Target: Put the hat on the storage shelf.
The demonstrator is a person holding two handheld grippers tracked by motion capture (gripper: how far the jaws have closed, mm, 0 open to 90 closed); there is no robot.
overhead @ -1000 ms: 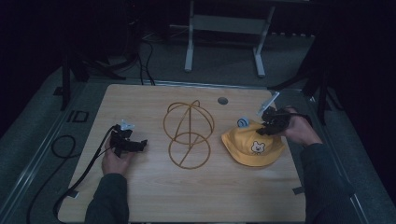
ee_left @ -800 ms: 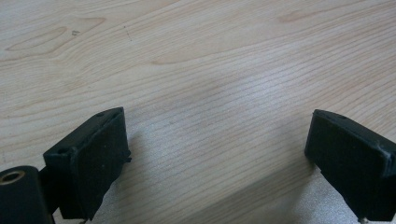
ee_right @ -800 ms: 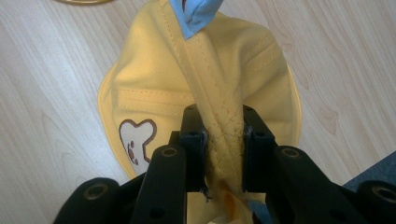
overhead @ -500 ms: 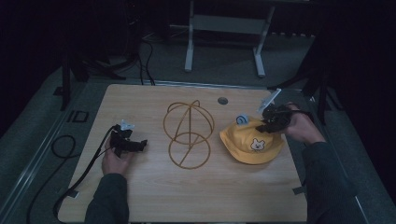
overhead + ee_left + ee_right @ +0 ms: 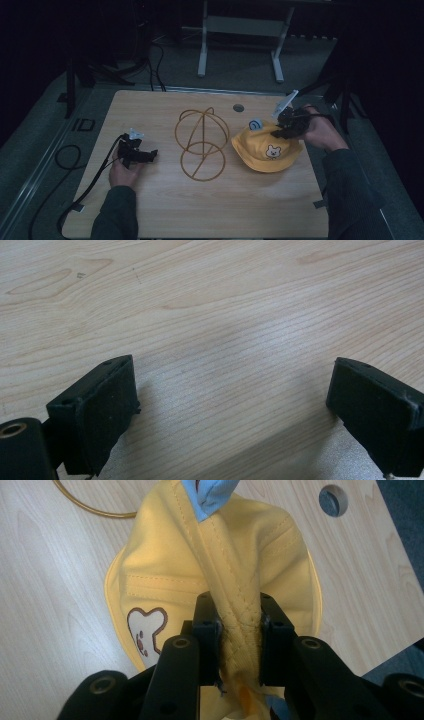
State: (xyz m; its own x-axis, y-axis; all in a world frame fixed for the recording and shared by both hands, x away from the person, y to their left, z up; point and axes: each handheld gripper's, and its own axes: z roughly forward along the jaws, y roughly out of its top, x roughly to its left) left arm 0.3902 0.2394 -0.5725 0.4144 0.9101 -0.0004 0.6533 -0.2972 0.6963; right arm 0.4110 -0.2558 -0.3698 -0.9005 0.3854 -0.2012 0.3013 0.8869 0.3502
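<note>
A yellow child's hat (image 5: 265, 148) with a bear patch and a blue tag lies at the right of the wooden table (image 5: 165, 205). My right gripper (image 5: 286, 129) is shut on a fold of the hat (image 5: 235, 570) at its back edge, pinching the fabric between the pads (image 5: 207, 630) and lifting that side. A gold wire stand (image 5: 201, 143) made of rings sits mid-table, left of the hat. My left gripper (image 5: 142, 154) rests low at the table's left, jaws wide apart with nothing but bare wood (image 5: 225, 365) between its fingers (image 5: 100, 410).
A round cable hole (image 5: 238, 107) lies in the table near the far edge. A black cable (image 5: 80, 185) trails from the left gripper over the left edge. A metal frame stand (image 5: 240, 35) rises beyond the table.
The right gripper has risen a little with the hat fold, pulling the hat's far side up and shifting it slightly. The left gripper has stayed put.
</note>
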